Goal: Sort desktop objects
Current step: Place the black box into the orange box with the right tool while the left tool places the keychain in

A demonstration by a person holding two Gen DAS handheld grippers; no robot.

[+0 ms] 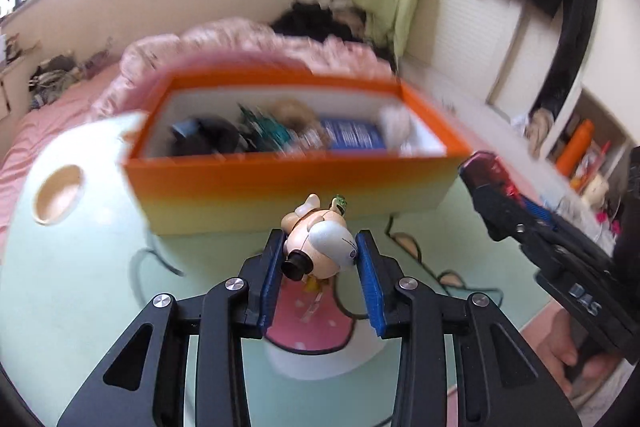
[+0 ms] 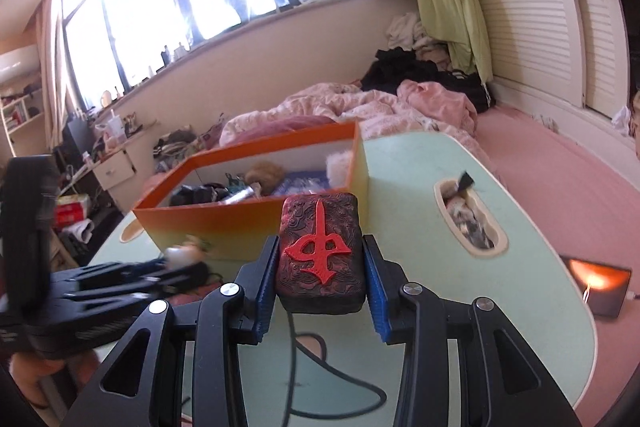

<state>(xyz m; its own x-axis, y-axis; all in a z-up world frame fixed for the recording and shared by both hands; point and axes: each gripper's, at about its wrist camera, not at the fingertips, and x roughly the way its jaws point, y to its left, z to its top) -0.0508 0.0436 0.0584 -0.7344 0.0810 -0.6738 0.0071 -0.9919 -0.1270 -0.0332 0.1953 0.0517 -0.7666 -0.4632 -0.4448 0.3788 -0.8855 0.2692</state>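
The box (image 1: 296,183) on the worktop (image 2: 412,163) already held several items; left fingers (image 1: 318,277) clasped a figurine (image 1: 320,241), right fingers (image 2: 320,275) a tile (image 2: 322,255); both awaited dropping in.

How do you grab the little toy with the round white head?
Squeeze the small cream toy figure across its round white head, from behind and above, as the left gripper does. It lies pointing away, so the blue pads meet its two rounded sides.

Two close wrist views along gripper fingers, both facing the orange box (image 1: 296,183).
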